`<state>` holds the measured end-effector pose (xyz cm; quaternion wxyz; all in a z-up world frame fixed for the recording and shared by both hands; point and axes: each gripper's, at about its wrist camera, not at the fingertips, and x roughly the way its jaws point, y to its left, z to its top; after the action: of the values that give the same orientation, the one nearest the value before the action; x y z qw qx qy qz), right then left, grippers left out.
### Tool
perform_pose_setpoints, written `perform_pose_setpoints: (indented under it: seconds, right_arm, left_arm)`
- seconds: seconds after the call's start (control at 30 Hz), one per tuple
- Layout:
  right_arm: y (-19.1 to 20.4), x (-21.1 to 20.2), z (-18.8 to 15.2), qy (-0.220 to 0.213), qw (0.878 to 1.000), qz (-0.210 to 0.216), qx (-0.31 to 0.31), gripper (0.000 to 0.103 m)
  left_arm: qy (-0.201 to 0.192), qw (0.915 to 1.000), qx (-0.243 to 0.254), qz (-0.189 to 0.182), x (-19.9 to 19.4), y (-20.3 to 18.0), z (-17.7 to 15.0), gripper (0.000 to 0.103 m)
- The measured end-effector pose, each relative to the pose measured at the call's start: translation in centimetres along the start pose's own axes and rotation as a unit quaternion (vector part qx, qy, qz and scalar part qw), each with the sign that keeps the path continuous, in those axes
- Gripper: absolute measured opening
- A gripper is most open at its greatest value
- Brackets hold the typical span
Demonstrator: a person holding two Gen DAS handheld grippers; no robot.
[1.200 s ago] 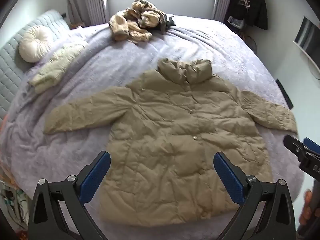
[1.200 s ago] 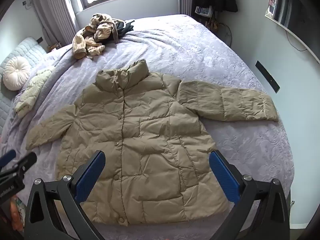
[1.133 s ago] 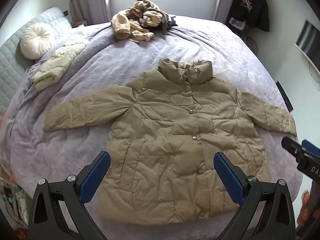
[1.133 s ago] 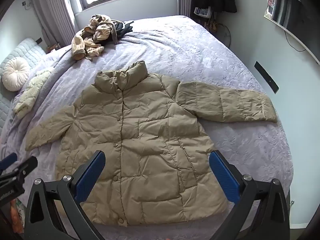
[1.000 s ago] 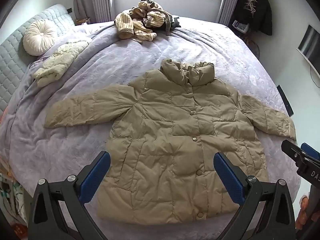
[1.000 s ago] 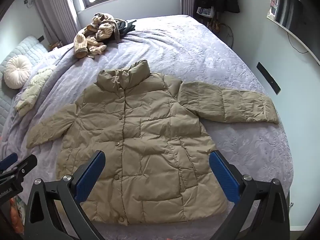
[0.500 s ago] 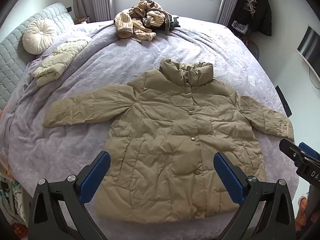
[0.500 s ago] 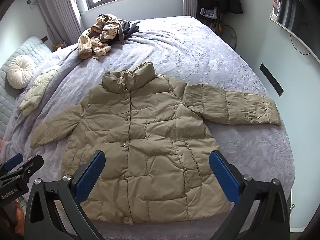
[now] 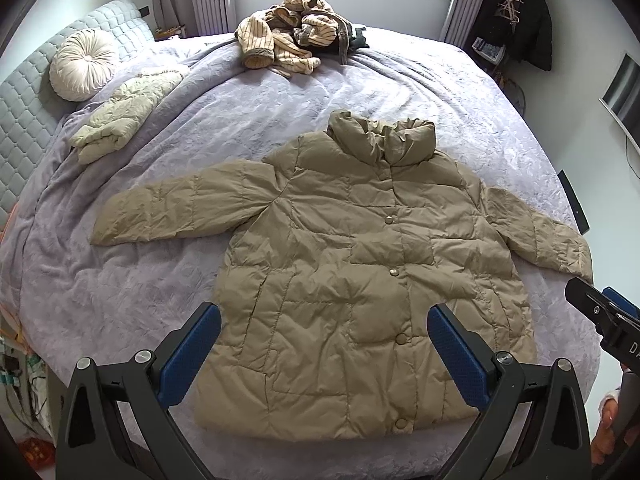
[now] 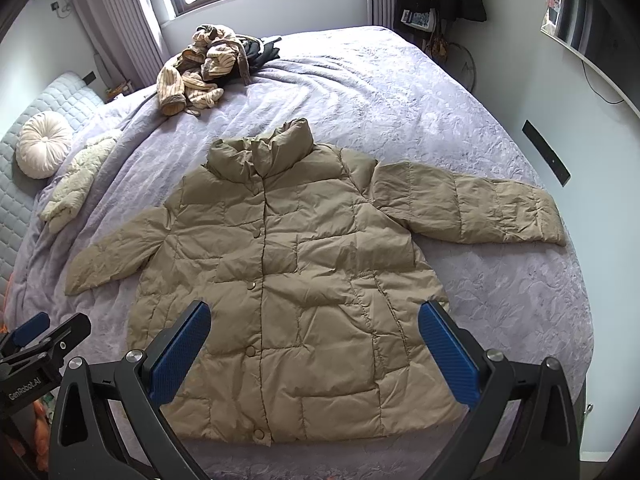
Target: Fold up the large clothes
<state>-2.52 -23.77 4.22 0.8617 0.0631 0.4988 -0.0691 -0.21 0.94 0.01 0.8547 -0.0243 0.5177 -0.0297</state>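
Bedroom with a window at the far wall and a lilac quilted bed (image 9: 224, 120) filling most of both views. Centre: khaki puffer jacket (image 9: 360, 280), laid flat on its back on the near half of the bed, front snapped closed, collar standing toward the window, hem nearest the cameras, both sleeves spread outward to the sides. Far edge of the bed: heap of striped cream clothes (image 9: 288, 32) with a dark garment just beside it. Left side, near the grey padded headboard (image 9: 24, 120): round cream cushion (image 9: 82, 64) and, just below it, a folded pale garment (image 9: 120, 120). Right wall: dark coat (image 9: 520, 12) on a hanger.

Left tool (image 9: 324, 350): blue-padded fingers wide apart, hovering above the hem, holding nothing, not touching the cloth. Right tool (image 10: 314, 346): fingers likewise wide apart and empty, above the hem, framing the lower front panels. Each tool also appears at the margin of the other's view, the right one just beyond the cuff of the jacket's sleeve on that side, with part of a hand (image 9: 604, 432) below it.
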Motion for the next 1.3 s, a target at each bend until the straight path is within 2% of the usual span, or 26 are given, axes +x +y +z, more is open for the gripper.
perform_pose_setpoints:
  seconds: [0.57, 0.7, 0.93, 1.3]
  right_arm:
    - [0.0, 0.2, 0.1, 0.001, 1.0, 0.0, 0.001, 0.103]
    - [0.0, 0.4, 0.0, 0.0, 1.0, 0.005, 0.002, 0.103]
    - [-0.2, -0.2, -0.4, -0.022, 1.0, 0.001, 0.004, 0.103]
    - [-1.3, -1.2, 0.2, -0.039, 0.999, -0.005, 0.002, 0.103]
  left_arm:
    - [0.002, 1.0, 0.001, 0.001, 0.3, 0.0, 0.2, 0.103]
    - [-0.009, 0.9999, 0.002, 0.005, -0.1, -0.1, 0.2, 0.103]
    - [-0.033, 0.9994, -0.008, -0.001, -1.4, 0.2, 0.7, 0.103]
    - [-0.024, 0.9997, 0.007, 0.001, -1.6, -0.8, 0.3, 0.103]
